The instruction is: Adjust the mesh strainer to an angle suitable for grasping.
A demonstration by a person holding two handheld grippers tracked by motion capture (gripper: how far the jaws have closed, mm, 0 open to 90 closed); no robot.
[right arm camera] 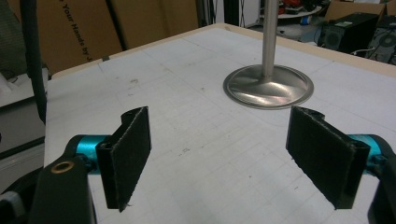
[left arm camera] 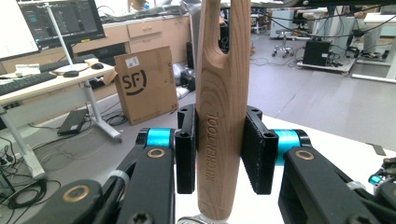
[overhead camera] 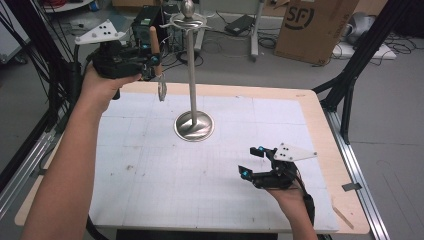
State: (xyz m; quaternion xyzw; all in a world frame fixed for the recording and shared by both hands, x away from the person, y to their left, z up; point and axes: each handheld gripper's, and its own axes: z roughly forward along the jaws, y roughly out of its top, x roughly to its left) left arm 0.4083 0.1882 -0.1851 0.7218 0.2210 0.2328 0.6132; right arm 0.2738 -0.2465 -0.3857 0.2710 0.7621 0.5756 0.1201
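High view: left gripper (overhead camera: 150,62) clamps wooden-handled utensil (overhead camera: 155,42), raised near table's (overhead camera: 320,125) far-left corner; hanging on stand (overhead camera: 192,75) pending. Right gripper (overhead camera: 252,162) open, empty.

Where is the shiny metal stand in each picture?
High view: the stand rises mid-table, its round base on the white mat.
Left gripper view: I can't make it out past the wooden tool.
Right gripper view: base and pole at upper right.
Shared landmark: the round base.
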